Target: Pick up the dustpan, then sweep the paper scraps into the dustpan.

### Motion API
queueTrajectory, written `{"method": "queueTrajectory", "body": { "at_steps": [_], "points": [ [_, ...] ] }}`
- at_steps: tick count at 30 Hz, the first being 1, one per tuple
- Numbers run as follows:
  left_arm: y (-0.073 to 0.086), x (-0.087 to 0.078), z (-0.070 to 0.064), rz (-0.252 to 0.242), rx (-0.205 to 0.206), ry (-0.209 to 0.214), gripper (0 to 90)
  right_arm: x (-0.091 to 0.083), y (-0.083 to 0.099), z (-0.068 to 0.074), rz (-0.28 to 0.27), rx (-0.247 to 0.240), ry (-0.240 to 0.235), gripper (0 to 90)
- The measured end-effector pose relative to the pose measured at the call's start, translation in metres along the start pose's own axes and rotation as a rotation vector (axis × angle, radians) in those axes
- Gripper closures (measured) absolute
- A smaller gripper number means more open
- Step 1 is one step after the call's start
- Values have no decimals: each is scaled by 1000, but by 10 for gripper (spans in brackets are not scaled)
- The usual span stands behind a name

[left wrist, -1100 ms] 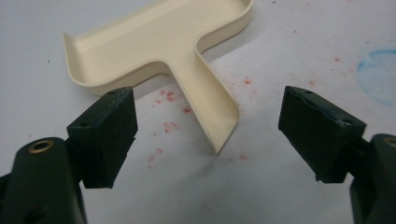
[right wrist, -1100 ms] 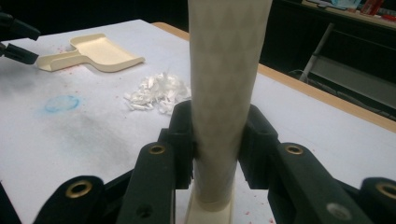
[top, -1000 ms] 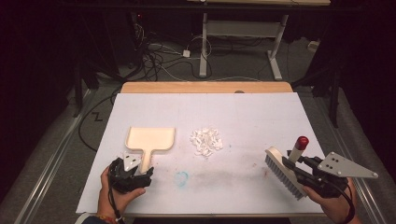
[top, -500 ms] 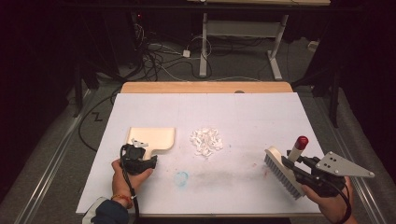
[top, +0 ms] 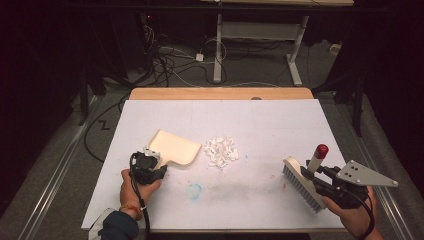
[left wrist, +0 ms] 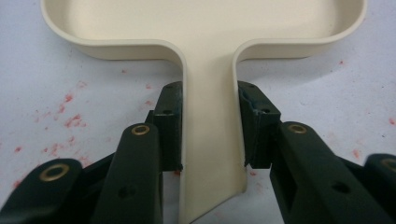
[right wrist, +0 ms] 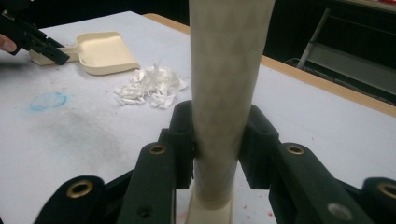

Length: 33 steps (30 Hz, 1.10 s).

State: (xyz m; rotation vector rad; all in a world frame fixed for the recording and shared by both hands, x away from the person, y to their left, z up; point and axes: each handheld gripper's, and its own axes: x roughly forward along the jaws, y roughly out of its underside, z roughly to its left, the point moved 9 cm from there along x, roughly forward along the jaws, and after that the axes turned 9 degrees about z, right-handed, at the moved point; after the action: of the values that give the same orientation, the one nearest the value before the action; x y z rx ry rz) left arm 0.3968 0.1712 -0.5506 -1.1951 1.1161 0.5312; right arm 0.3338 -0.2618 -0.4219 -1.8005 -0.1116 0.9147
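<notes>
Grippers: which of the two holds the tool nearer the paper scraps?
The left gripper, clamping the dustpan beside the paper scraps; the right gripper holds the brush farther off.

High view: placed above the near edge of the white table (top: 260, 120), facing forward and down, far enough to take in the whole top. Left gripper view: very close to the dustpan (left wrist: 205, 56), looking along its handle, low over the table. Right gripper view: close behind the brush handle (right wrist: 226, 93), looking across the table. Shared with the high view: dustpan (right wrist: 105, 53) and paper scraps (right wrist: 149, 86), just beside the dustpan.
</notes>
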Motion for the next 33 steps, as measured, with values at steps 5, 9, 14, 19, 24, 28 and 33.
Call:
{"method": "queueTrajectory", "body": {
  "at_steps": [5, 9, 14, 19, 24, 28, 33],
  "points": [
    [-1, -5, 7, 3, 8, -19, 629, 2, 2, -3, 5, 9, 9, 702],
    [-1, -14, 16, -17, -2, -10, 629, 1, 2, -5, 4, 11, 13, 701],
    [1, -29, 19, -33, 35, -12, 629, 2, 3, -7, 7, 20, 12, 701],
    [6, -42, 16, -23, 99, -5, 629, 3, 1, -8, -11, 27, -8, 701],
    [14, -48, 15, -5, 146, -4, 629, 11, 1, -9, 11, 24, -1, 702],
    [21, -53, 14, 3, 170, 9, 629, 17, -5, -10, 2, 37, 10, 702],
    [29, -63, 7, 28, 223, 51, 629, 30, -16, -20, 2, 53, 49, 703]
  ]
}}
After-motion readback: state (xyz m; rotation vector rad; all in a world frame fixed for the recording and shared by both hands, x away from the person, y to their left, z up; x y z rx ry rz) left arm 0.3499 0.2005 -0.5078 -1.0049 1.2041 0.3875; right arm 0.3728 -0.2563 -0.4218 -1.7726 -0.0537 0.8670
